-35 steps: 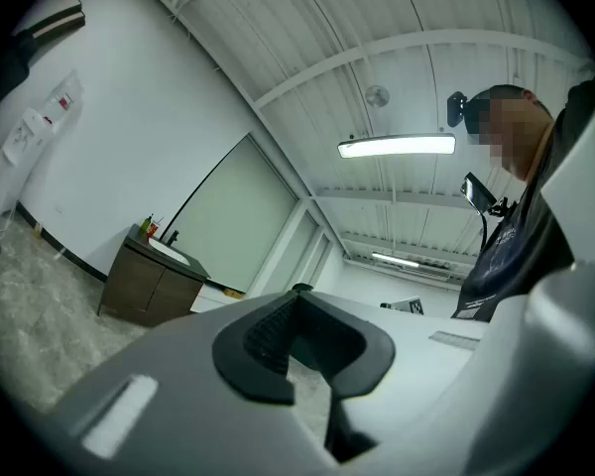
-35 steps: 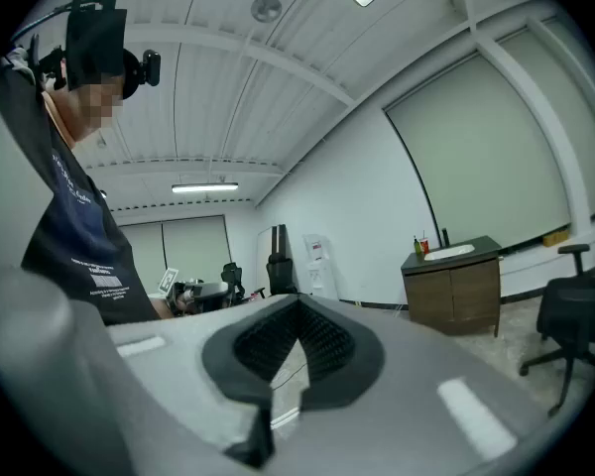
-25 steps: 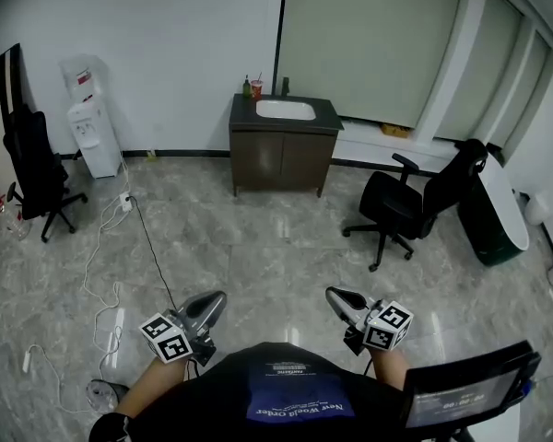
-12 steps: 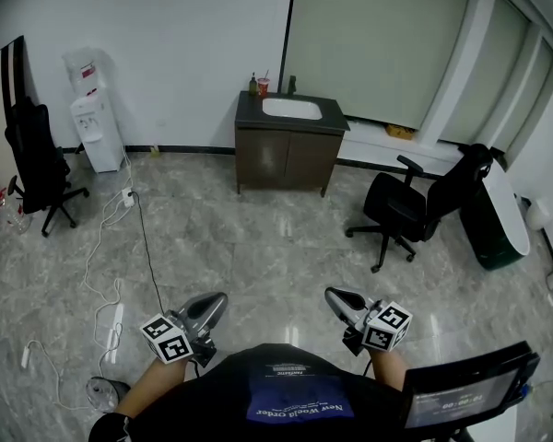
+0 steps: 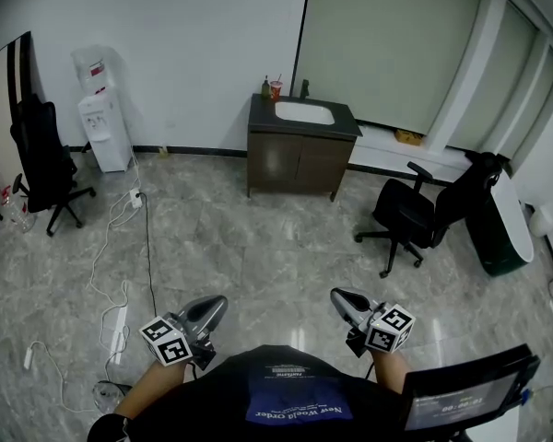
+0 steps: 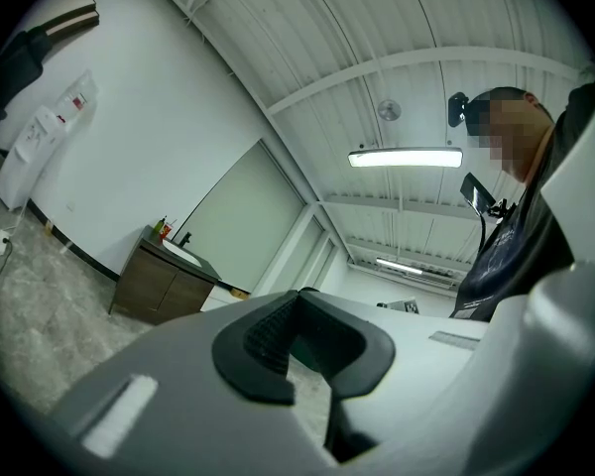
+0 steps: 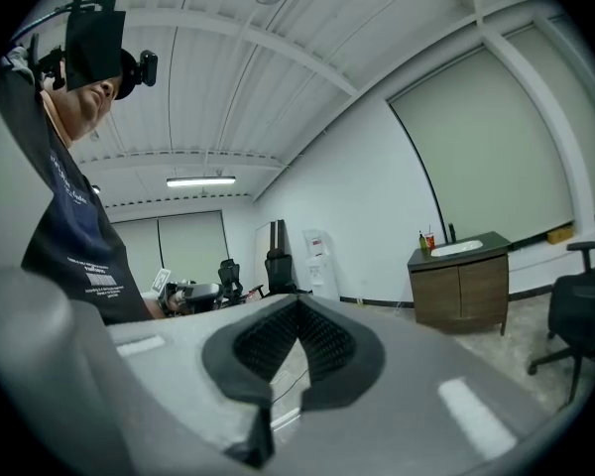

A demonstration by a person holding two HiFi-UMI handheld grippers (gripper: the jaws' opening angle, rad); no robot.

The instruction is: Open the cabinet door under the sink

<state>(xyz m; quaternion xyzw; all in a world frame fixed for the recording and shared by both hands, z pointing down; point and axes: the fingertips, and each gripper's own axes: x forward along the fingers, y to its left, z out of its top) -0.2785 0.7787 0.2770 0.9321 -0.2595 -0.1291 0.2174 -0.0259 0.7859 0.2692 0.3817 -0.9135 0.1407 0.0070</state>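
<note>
Jaws on both grippers are clenched, pads tip to tip w/ nothing btwn them. L gripper (image 5: pixel 216 302) and R gripper (image 5: pixel 339 296) sit low, close to the person's torso, tips aimed fwd over the grey marble-look floor (image 5: pixel 258 256). Cabinet (image 5: pixel 324 167) stands well ahead of both sets of jaws, across the room against the white wall, roughly btwn the two jaw lines. Its two doors (image 5: pixel 276 162) are shut, flush w/ the front. Sink basin (image 5: pixel 304 112) sits in the dark top above them, w/ a red cup (image 5: pixel 276 88) at the back edge. In the L gripper view the cabinet shows far off, left of the jaw tips. In the R gripper view it shows far off to their right. Black office chair (image 5: pixel 415 215) is ahead & right of the R jaws, well apart from them and near the cabinet's right side. Water dispenser (image 5: pixel 101 122) and a 2nd black chair (image 5: pixel 41 159) are far ahead-left of the L jaws. Black cable (image 5: pixel 148 247) runs over the floor ahead-left of the L jaws.
</note>
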